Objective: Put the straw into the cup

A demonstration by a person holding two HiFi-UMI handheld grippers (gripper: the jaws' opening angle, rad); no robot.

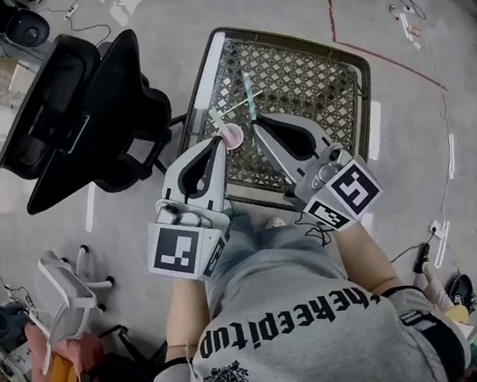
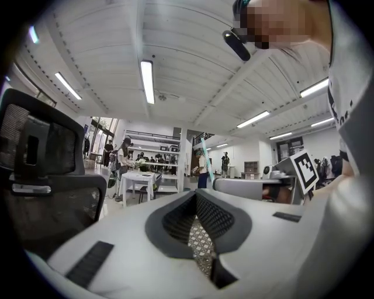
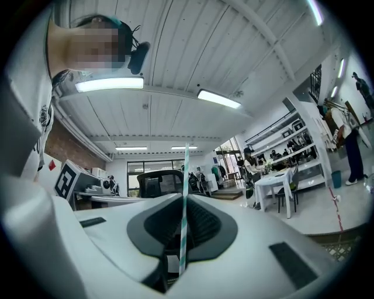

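Note:
A small pink cup (image 1: 233,135) stands on the metal mesh table (image 1: 311,75), right beside the tip of my left gripper (image 1: 218,138). In the left gripper view the jaws of that gripper (image 2: 196,194) meet at the tips with nothing seen between them, and the cup is hidden below. My right gripper (image 1: 258,122) is shut on a teal-and-white striped straw (image 1: 250,95). The straw (image 3: 184,198) rises upright from between the dark pads and ends a little to the right of the cup. The same straw (image 2: 204,153) shows in the left gripper view.
A thin white stick (image 1: 237,106) lies across the mesh behind the cup. A black office chair (image 1: 84,109) stands close on the left of the table. A white chair base (image 1: 69,282) is on the floor at lower left. Cables lie on the floor at right.

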